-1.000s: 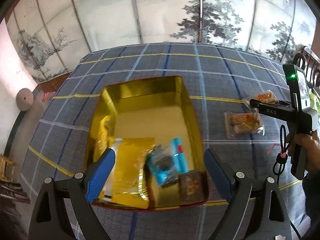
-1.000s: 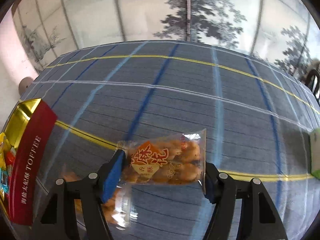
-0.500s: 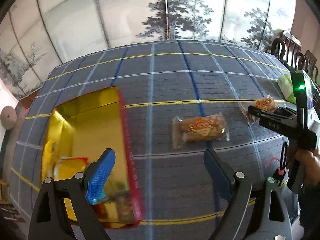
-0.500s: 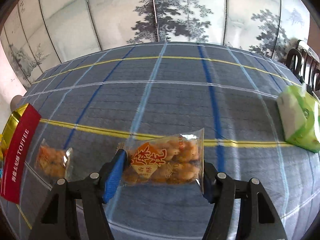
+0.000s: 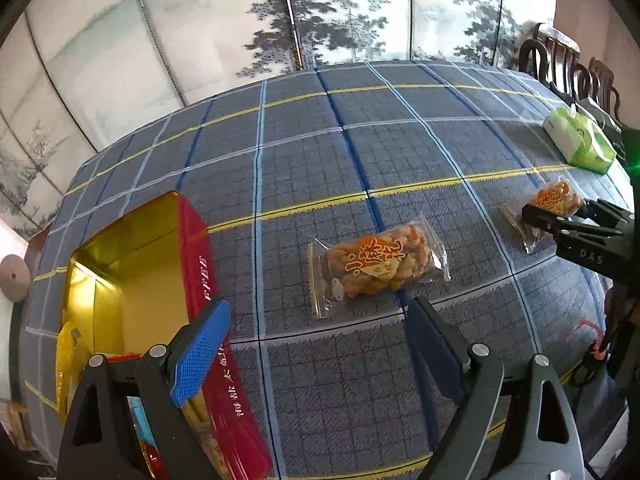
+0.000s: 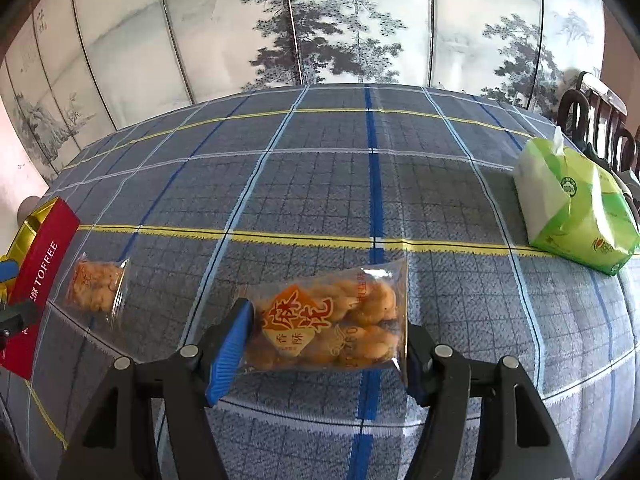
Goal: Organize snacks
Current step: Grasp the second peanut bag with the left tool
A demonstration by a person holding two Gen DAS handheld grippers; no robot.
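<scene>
Both grippers are black plastic: left gripper (image 5: 316, 336), right gripper (image 6: 326, 340). Blue textured pads (image 5: 200, 354), silver screws (image 5: 479, 349), white lettering, green light.

The table wears a matt woven cloth (image 6: 320, 184), coarse in grain. Both snack packets, one near the tin (image 5: 378, 264) and one toward the right edge (image 6: 328, 324), are clear glossy plastic film with crimped ends. The tin (image 5: 196, 264) is metal, mirror-bright gold inside, glossy red outside. The tissue pack (image 6: 576, 216) is soft, slightly shiny plastic wrap. The pads (image 5: 200, 352) are textured blue rubber.
</scene>
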